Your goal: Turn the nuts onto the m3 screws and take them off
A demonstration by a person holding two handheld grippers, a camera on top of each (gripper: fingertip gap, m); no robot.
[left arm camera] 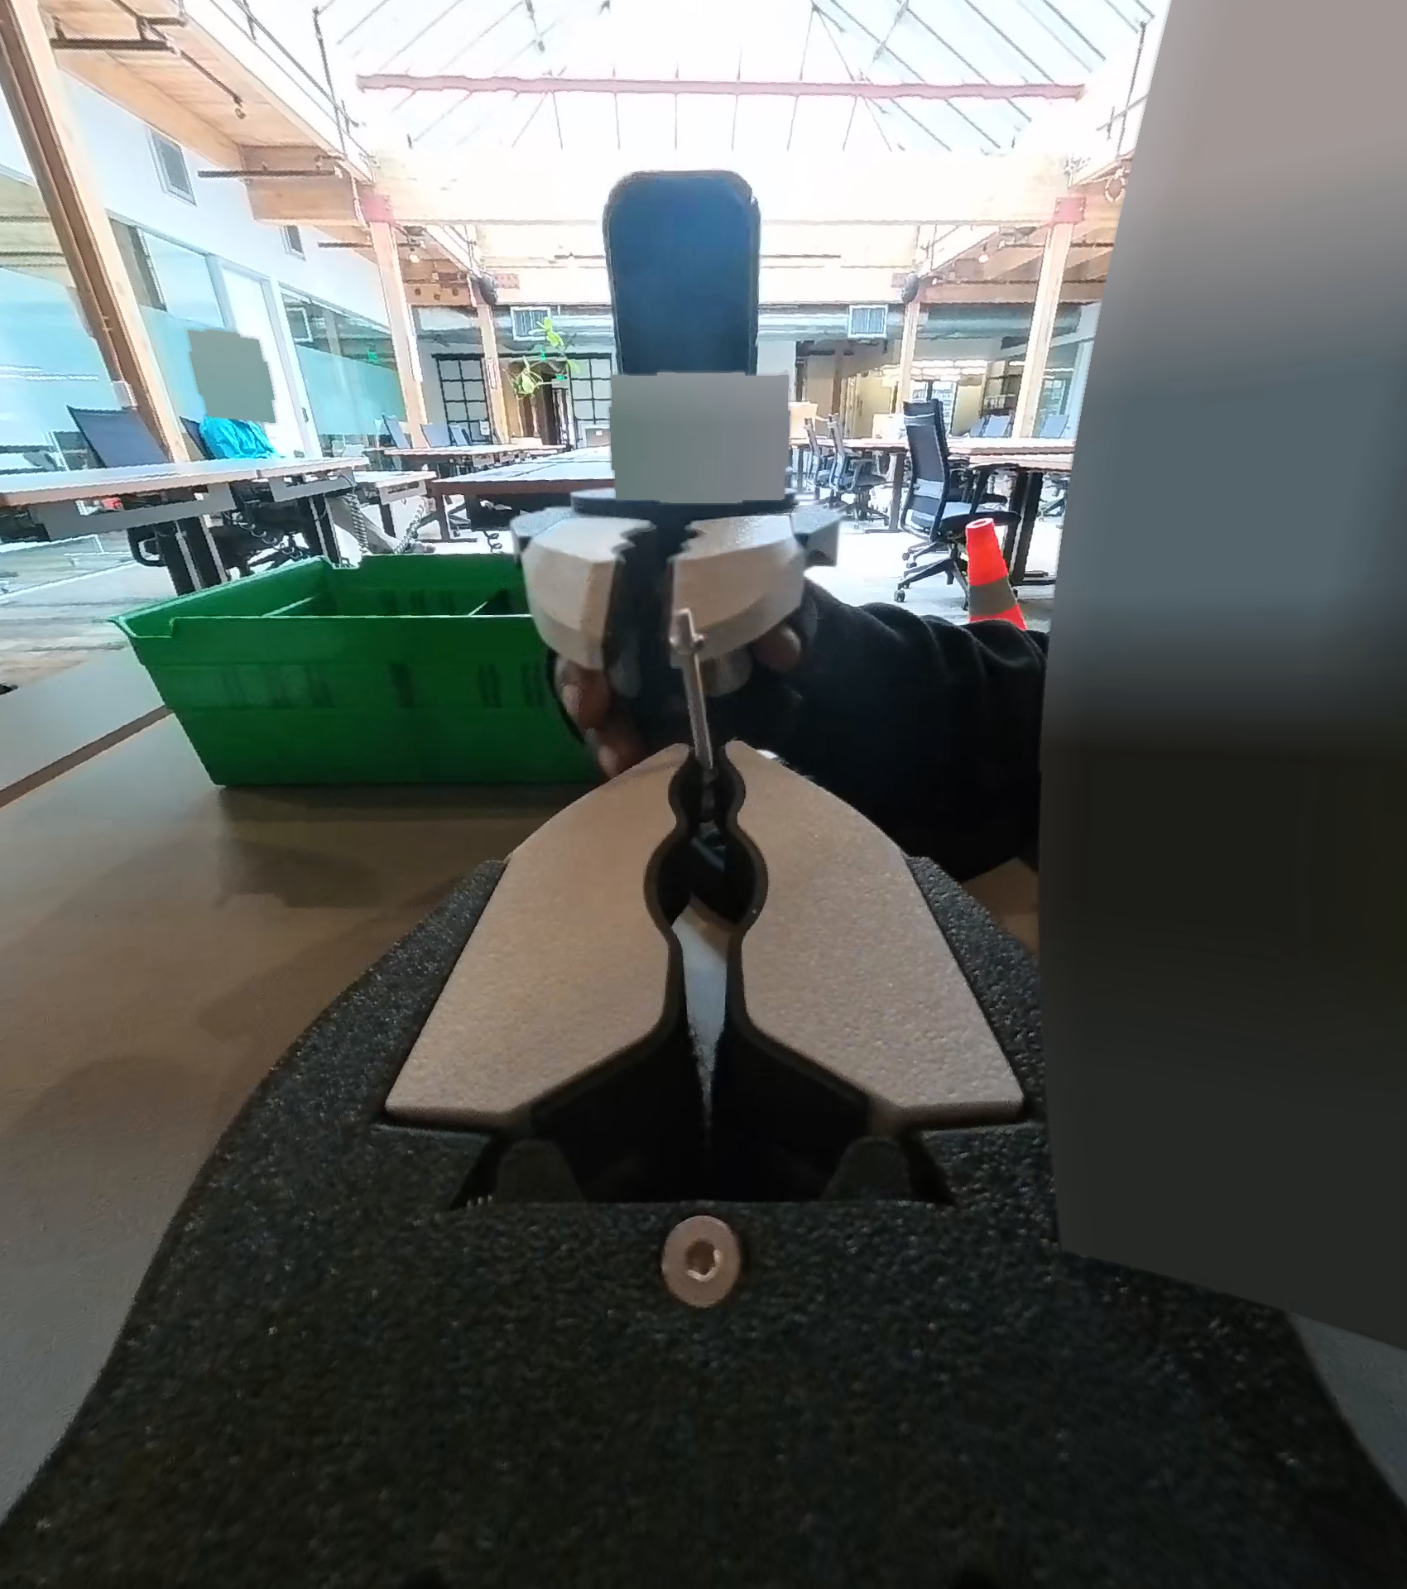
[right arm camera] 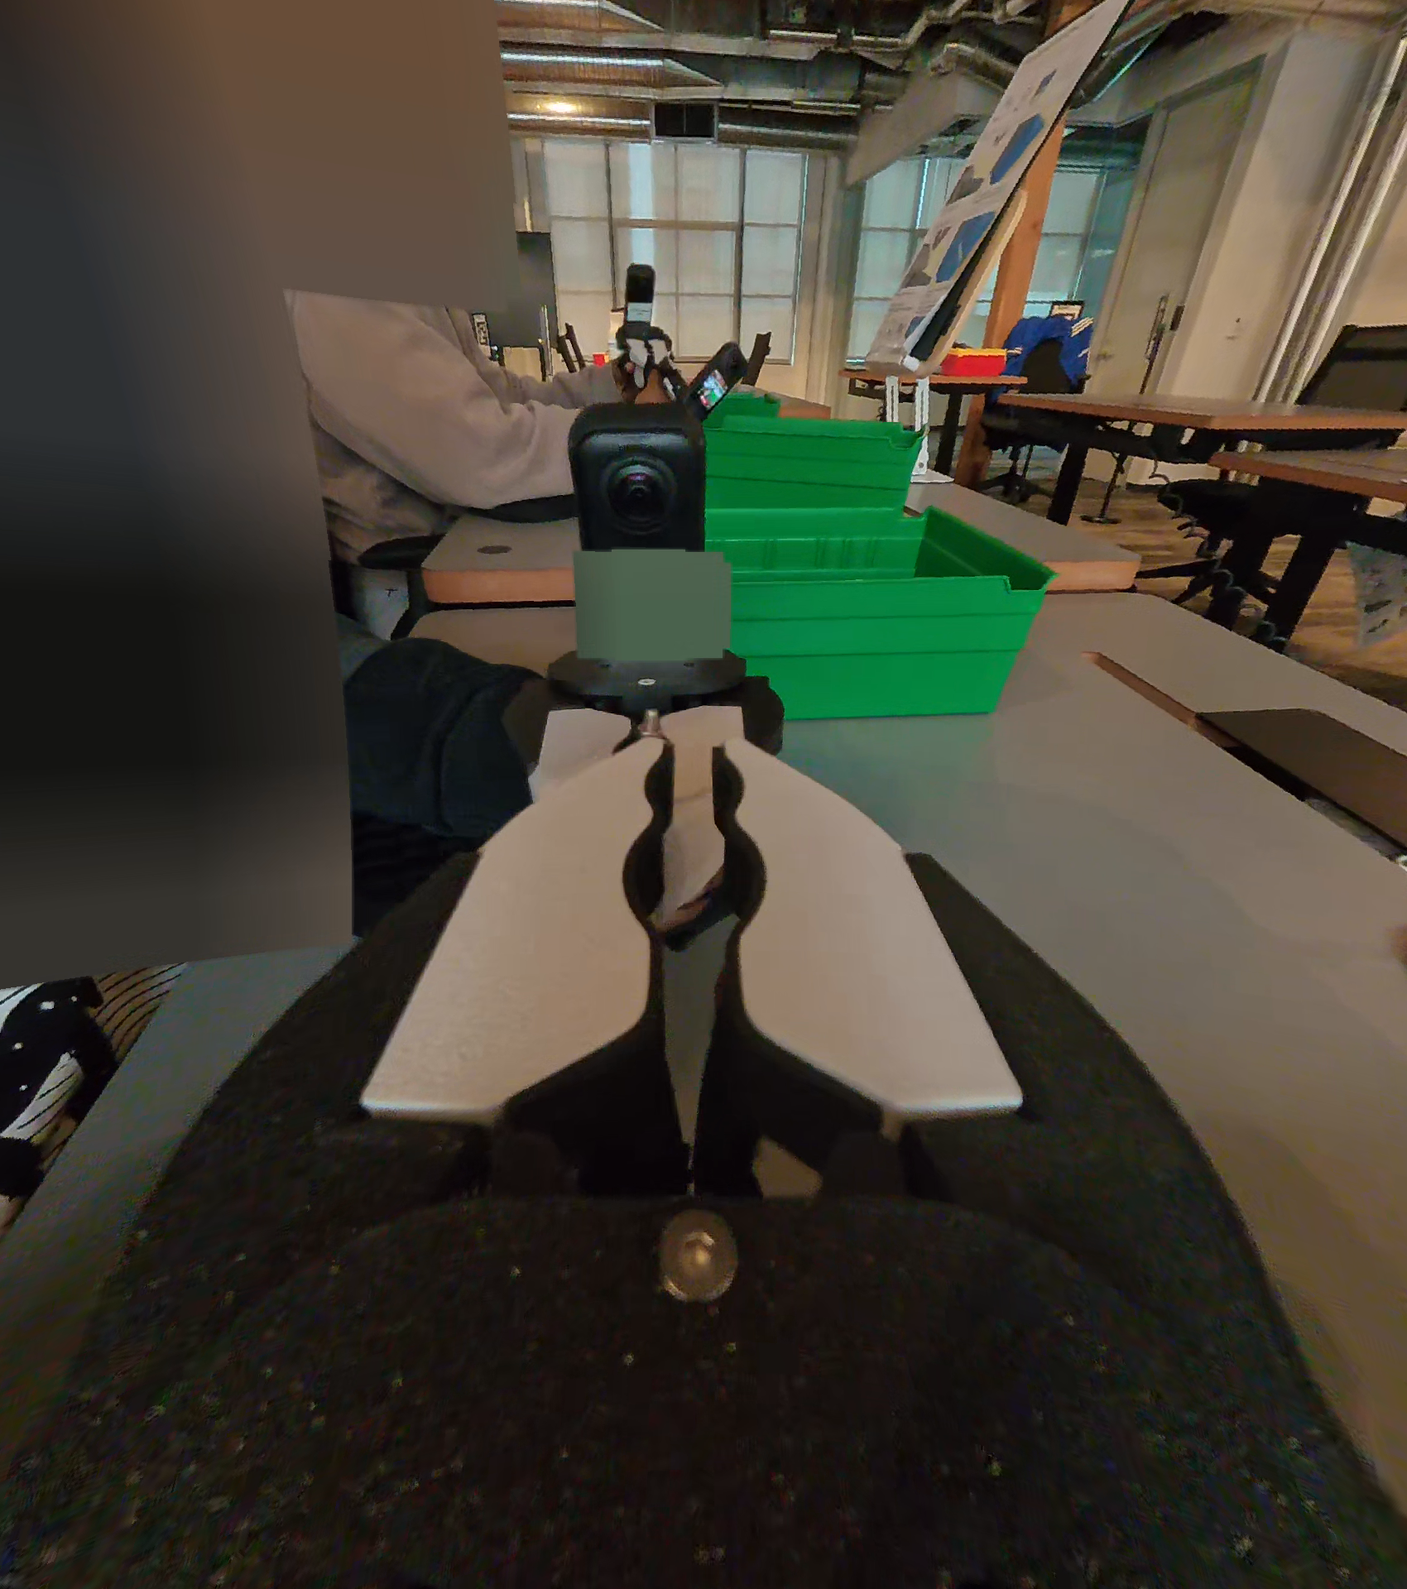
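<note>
From the left wrist, the left tongs (left arm camera: 704, 761) pinch the lower end of a thin silver M3 screw (left arm camera: 698, 696); a small silver nut (left arm camera: 685, 638) sits near its tip. It looks light, stiff and slippery.

From the right wrist, the right tongs (right arm camera: 687, 748) stand slightly apart just beside that nut (right arm camera: 650, 729), over the grey surface (right arm camera: 1027, 817); take it by its flats.

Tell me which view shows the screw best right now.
The left wrist view: the screw stands out as a silver shaft rising from the shut left claw, with a nut near its tip in front of the right claw. The right wrist view shows only its tip and nut, past its own fingertips.
</note>
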